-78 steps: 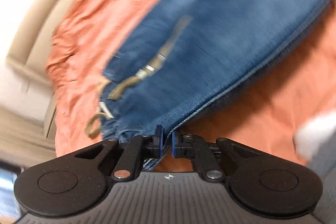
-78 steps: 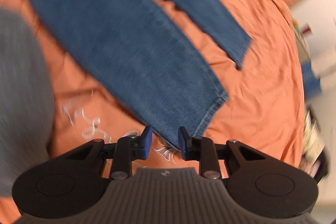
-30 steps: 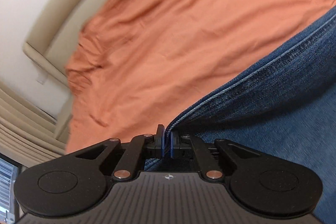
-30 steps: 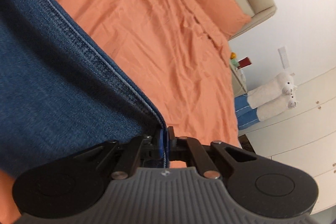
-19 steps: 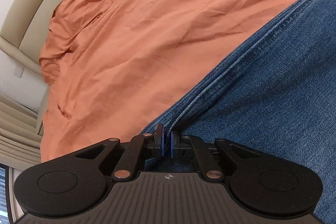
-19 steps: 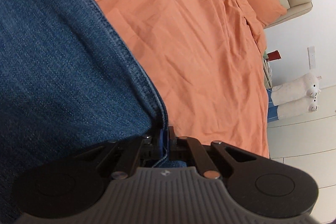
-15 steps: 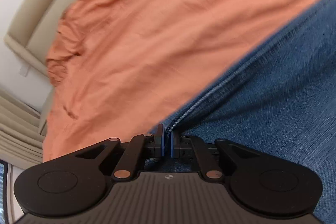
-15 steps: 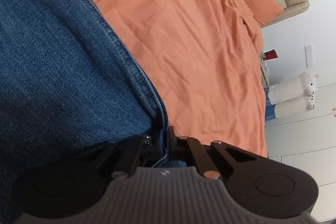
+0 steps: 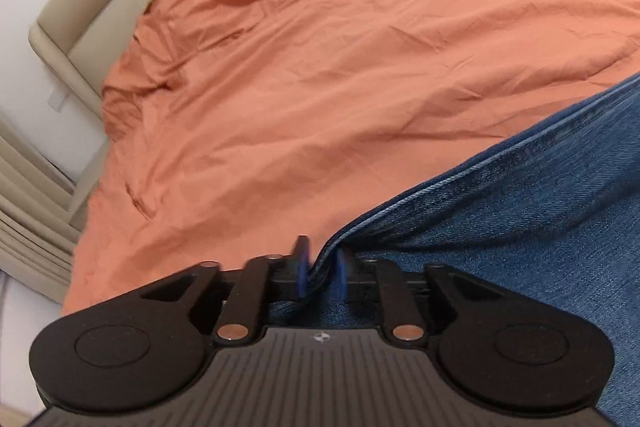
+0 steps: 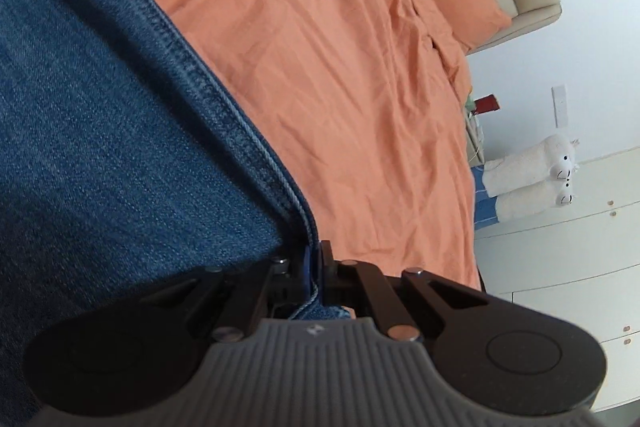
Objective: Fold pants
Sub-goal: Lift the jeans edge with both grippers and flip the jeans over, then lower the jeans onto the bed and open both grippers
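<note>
Denim fills the lower right of the left wrist view and the whole left side of the right wrist view: the jeans (image 9: 520, 227) lie over the orange bedsheet (image 9: 340, 67), which takes up the rest of both frames. What has just changed is on our left: half a second ago the left gripper (image 9: 320, 273) was pinched tight on the stitched edge, and now its blue pads (image 9: 303, 269) stand a narrow way apart, with the seam loose between them, so we judge that side is being let go. Our right gripper (image 10: 315, 267) has not changed; its fingers are closed hard on the jeans' hem edge, as they were a second ago. The cloth has also come down from mid-air to rest on the bed. For the task, this reads as one fold laid, with the right release next. A cream headboard (image 9: 80, 7) curves at upper left, and plush toys (image 10: 532, 179) sit at right
</note>
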Action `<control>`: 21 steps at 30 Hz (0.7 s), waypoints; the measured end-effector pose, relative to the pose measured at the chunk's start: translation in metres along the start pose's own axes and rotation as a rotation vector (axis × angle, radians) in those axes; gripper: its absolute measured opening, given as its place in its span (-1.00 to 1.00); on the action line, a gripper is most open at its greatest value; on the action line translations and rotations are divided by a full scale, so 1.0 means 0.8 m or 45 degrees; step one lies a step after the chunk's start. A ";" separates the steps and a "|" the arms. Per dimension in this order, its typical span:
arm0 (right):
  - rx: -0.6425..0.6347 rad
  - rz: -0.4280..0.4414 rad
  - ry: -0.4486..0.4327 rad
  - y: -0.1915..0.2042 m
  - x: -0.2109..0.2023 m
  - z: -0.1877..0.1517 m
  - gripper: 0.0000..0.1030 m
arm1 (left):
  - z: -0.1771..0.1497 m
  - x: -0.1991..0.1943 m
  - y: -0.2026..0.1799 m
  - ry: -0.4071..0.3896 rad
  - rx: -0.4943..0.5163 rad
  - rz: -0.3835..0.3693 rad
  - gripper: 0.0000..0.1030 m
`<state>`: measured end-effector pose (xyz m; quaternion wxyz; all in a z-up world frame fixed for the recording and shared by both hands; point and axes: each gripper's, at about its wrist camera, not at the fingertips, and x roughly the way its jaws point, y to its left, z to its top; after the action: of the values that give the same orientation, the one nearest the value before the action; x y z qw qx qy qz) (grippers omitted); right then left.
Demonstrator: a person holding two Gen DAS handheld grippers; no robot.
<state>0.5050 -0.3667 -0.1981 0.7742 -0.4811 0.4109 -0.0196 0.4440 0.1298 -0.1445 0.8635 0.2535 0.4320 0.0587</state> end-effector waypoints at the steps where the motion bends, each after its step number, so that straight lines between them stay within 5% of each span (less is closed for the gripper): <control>1: 0.014 0.003 0.014 -0.001 0.005 0.002 -0.97 | -0.002 0.000 0.004 0.000 -0.010 -0.005 0.10; 3: 0.054 0.019 0.039 -0.004 0.013 0.003 -0.47 | -0.006 -0.008 0.010 -0.027 -0.018 -0.029 0.47; 6: 0.090 -0.015 0.040 -0.011 0.007 0.001 -0.08 | -0.010 -0.024 0.023 -0.039 -0.056 -0.058 0.47; 12: 0.354 0.095 0.031 -0.031 -0.045 -0.005 0.04 | -0.045 -0.076 0.080 -0.016 -0.226 -0.119 0.48; 21: 0.821 0.636 -0.015 0.030 -0.176 0.001 0.04 | -0.177 -0.131 0.189 0.077 -0.846 -0.275 0.48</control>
<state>0.4034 -0.2931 -0.1293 0.8687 -0.0994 0.4833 0.0440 0.2871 0.2814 -0.0659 0.8868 -0.0903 0.4391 0.1121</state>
